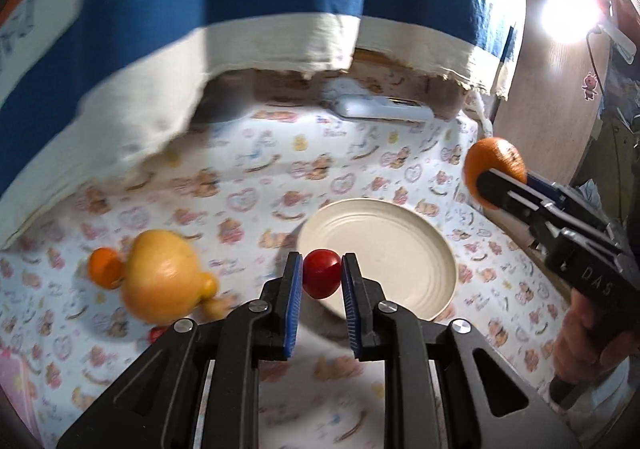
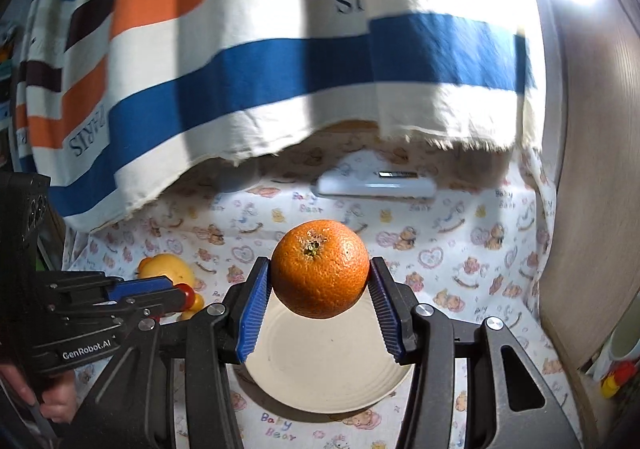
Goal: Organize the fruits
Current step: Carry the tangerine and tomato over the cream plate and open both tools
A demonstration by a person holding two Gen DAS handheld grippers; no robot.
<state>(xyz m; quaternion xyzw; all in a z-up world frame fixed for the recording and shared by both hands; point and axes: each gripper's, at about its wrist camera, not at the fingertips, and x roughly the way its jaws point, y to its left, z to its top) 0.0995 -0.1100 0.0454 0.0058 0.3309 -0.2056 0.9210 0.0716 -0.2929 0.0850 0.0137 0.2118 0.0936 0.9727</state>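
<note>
Here, mid-frame, the left gripper (image 1: 321, 277) pinches a small red fruit (image 1: 321, 277); the right gripper (image 2: 320, 289) clasps an orange (image 2: 320, 269) above the cream plate (image 2: 320, 377).

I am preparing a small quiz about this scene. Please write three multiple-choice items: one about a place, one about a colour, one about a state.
1. Where is the round cream ceramic plate?
A. beneath the held round orange fruit
B. on the striped towel
C. inside a basket

2. What colour is the small round fruit in the left gripper?
A. green
B. red
C. purple

3. What state is the right gripper in?
A. open, empty
B. shut on a spoon
C. shut on the orange

Answers: 1 A, the right wrist view shows the plate below the orange; 2 B, it shows red between the pads; 3 C, both pads press its sides.
</note>
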